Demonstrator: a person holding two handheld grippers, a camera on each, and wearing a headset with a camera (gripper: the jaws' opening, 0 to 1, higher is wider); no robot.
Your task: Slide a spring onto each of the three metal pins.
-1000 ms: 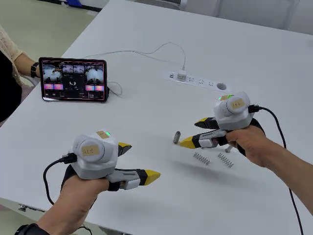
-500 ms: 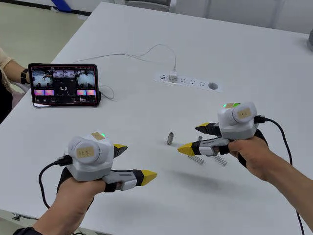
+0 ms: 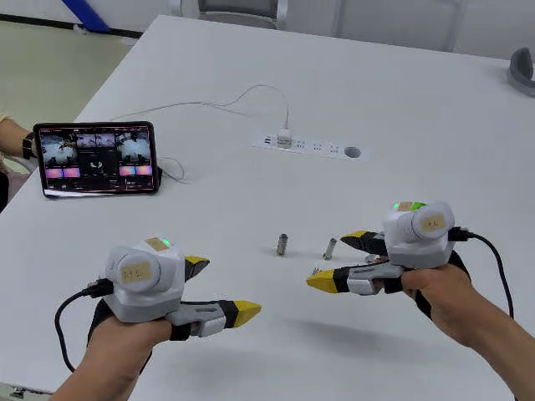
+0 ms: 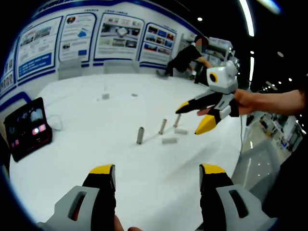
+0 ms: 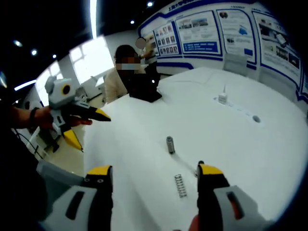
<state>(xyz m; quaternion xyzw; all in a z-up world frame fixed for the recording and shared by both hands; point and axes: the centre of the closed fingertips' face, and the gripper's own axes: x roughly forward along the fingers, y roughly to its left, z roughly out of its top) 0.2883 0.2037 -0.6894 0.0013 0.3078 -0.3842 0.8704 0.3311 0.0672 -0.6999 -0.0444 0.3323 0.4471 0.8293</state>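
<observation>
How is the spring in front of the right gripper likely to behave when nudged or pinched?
The spring lies on its side on the smooth table, so a nudge would probably roll or skid it. Its thin open coils suggest it is light and may squash if pinched across.

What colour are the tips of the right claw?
Yellow; the right claw shows it best in the head view.

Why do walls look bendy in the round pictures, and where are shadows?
Left gripper view: fisheye lens bends the wall posters. Right gripper view: same bending, glaring ceiling light. Head view: straight and sharp, soft shadow on the table under the right tool.
</observation>
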